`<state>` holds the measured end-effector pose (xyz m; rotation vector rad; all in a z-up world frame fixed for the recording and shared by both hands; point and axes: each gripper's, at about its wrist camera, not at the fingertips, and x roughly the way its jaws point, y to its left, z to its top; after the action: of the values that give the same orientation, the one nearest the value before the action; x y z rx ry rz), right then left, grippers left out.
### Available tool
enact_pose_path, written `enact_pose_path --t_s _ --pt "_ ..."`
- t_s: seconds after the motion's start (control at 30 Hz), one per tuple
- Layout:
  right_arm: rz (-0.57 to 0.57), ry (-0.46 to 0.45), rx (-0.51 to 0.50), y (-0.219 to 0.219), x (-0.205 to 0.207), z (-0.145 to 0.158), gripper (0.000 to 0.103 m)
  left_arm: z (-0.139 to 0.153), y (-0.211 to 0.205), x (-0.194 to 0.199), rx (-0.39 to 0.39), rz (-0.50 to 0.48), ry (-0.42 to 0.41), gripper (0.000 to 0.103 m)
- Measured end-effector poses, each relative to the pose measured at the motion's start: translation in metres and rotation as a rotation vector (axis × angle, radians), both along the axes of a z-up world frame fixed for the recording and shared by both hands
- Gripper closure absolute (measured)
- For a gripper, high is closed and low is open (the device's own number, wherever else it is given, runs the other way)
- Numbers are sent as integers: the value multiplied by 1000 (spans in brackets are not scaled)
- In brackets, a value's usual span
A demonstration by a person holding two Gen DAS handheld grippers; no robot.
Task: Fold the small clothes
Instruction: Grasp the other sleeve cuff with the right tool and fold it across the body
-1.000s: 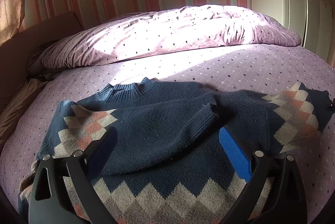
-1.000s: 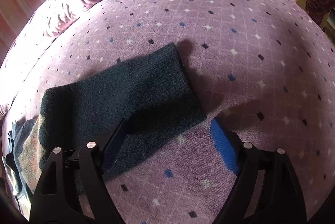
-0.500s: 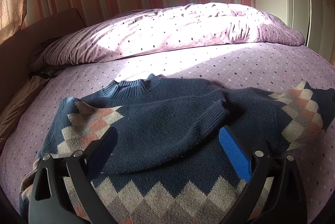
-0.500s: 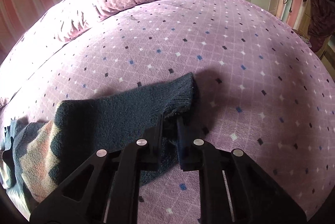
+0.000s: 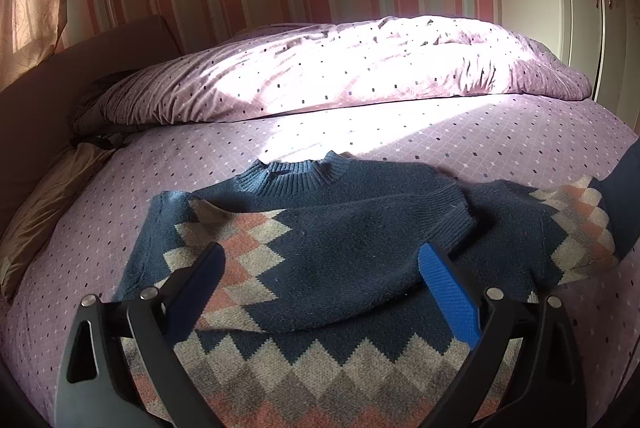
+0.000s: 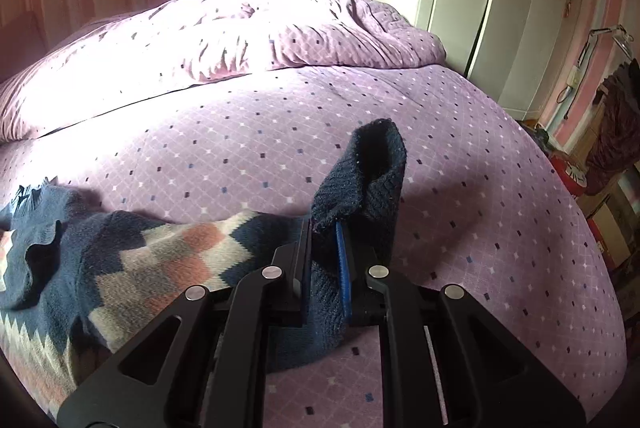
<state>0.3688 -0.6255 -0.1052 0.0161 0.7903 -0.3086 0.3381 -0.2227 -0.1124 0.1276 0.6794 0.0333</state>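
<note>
A small navy sweater (image 5: 340, 252) with pink, grey and cream diamonds lies flat on the purple bed, collar toward the pillows. One sleeve is folded across its chest. My left gripper (image 5: 320, 268) hovers open just above the chest with nothing between its fingers. My right gripper (image 6: 326, 248) is shut on the cuff of the other sleeve (image 6: 372, 168) and holds it lifted off the bed; the cuff stands up above the jaws. The rest of that sleeve (image 6: 180, 248) trails down left to the sweater body.
The purple dotted bed cover (image 6: 480, 228) stretches right of the sweater. A rumpled duvet (image 5: 340, 68) lies along the striped wall. A tan cloth (image 5: 44, 200) sits at the bed's left edge. A white wardrobe (image 6: 500, 8) and cluttered furniture (image 6: 612, 148) stand beyond the right side.
My right gripper closed on the sleeve cuff and lifted it off the bed, rolling as it rose. The left gripper drew back a little from the sweater, still open.
</note>
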Motion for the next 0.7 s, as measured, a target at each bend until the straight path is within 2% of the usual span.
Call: enact_pose_path --t_s 0.23,0.4,0.7 --pt "125 -7 -59 93 5 15 92 20 44 -4 -2 33 -22 5" --pt "180 -45 -77 161 6 29 92 32 84 -5 -6 70 -37 5" --pt "229 -106 -49 259 -3 54 92 47 152 -15 -18 132 -54 5"
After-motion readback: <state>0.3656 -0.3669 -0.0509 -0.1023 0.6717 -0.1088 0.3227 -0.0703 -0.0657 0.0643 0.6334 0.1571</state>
